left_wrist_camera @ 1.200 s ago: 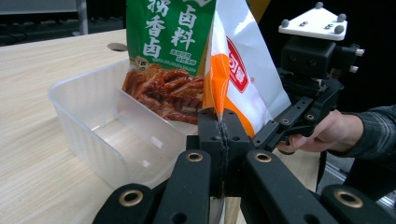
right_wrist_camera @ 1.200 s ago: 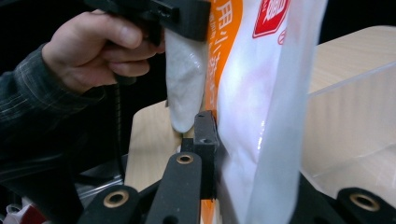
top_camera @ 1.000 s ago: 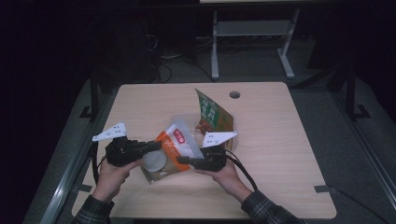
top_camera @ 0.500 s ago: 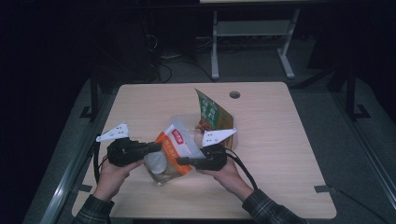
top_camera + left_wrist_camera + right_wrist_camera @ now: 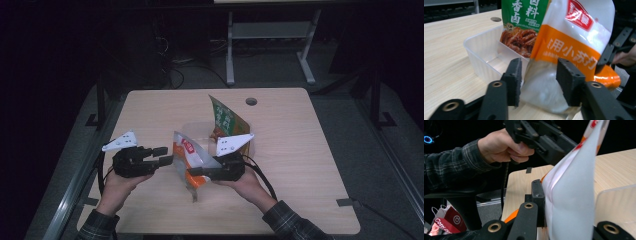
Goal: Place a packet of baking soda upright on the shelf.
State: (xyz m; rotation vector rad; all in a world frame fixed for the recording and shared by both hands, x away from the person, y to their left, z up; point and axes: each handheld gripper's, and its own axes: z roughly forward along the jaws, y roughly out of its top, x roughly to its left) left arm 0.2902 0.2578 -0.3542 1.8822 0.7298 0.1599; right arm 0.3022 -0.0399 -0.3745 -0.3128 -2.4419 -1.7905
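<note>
The white and orange bag (image 5: 192, 159) is up off the table (image 5: 300, 165), near the front edge and just in front of the clear plastic tub (image 5: 482, 53). It hangs tilted, with its white top pointing up and away from the person. In the left gripper view the white bottom of the bag bulges out between the two black jaws.

The right gripper (image 5: 200, 171) is clamped on the bag. In the right gripper view its jaws squeeze the white side of the bag flat between them.

The left gripper (image 5: 166, 155) has just been opening its jaws. They now stand apart with the bag between them, and the pads do not press on it.

Behind the bag a green bag (image 5: 224, 120) with a food picture stands in the clear tub. The tub sits in the middle of the table.
</note>
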